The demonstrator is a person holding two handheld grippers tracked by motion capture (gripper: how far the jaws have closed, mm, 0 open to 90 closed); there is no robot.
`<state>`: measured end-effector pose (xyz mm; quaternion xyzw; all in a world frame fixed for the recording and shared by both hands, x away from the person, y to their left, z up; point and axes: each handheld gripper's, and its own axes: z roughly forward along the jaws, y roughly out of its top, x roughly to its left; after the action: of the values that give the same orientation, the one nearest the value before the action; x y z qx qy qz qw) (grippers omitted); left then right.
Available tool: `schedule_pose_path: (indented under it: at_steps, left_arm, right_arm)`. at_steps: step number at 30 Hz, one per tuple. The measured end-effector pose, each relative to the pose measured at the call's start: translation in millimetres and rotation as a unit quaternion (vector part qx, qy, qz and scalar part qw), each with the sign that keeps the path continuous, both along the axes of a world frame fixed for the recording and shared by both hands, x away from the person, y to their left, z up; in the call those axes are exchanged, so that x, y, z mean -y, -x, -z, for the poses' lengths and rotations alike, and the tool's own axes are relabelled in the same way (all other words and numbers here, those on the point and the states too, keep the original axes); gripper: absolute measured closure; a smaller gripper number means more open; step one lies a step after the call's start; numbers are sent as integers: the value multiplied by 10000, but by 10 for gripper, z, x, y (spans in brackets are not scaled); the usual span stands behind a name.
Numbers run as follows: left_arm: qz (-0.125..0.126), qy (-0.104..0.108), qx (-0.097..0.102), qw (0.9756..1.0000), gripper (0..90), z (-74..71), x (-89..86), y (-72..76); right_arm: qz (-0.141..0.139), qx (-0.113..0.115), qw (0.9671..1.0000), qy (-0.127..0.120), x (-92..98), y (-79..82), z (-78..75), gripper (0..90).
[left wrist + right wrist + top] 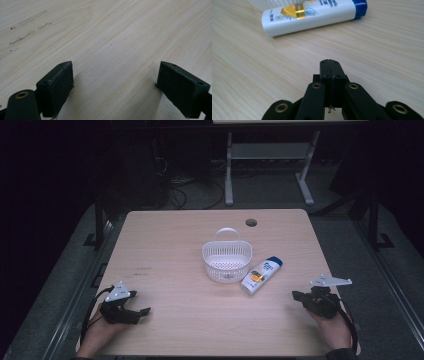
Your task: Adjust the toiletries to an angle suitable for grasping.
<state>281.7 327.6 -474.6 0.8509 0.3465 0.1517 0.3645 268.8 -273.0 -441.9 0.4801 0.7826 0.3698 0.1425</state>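
Light wood counter [180, 320], person seated at the near edge, one gripper in each hand.

Left gripper [142, 311] rests low over the near left part of the counter, held by the left hand [102, 330]. Its fingers [56, 87] stand wide apart with nothing between them; the left gripper view shows bare wood grain in the gap and a few faint scuff marks [27, 27] farther off.

Right gripper [296, 295] sits near the right edge, held by the right hand [334, 327], pointing toward the middle of the counter. Its fingers [330, 72] are pressed flat together, pad against pad, gripping nothing.

White shampoo bottle [261, 275] lies on its side on the counter, blue cap [274, 261] toward the far side, yellow and gold label facing up. It is ahead of the right gripper and clear of it, not touched. In the right gripper view the bottle [312, 15] lies across the top, cap to the right.

White slatted basket [226, 262] with an upright handle stands just beside the bottle, on its left as the high view shows it; whether they touch cannot be told. Basket looks empty.

Round cable hole [251, 222] in the counter near the far edge.
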Motion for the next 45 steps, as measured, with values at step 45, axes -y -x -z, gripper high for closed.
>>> schedule_pose_path:
  at_steps: [45]
  left_arm:
    - [-7,-9,-17,10000,130,-3,5,-3]
  right_arm:
    - [-469,263,9979,-365,-780,-939,-122,897]
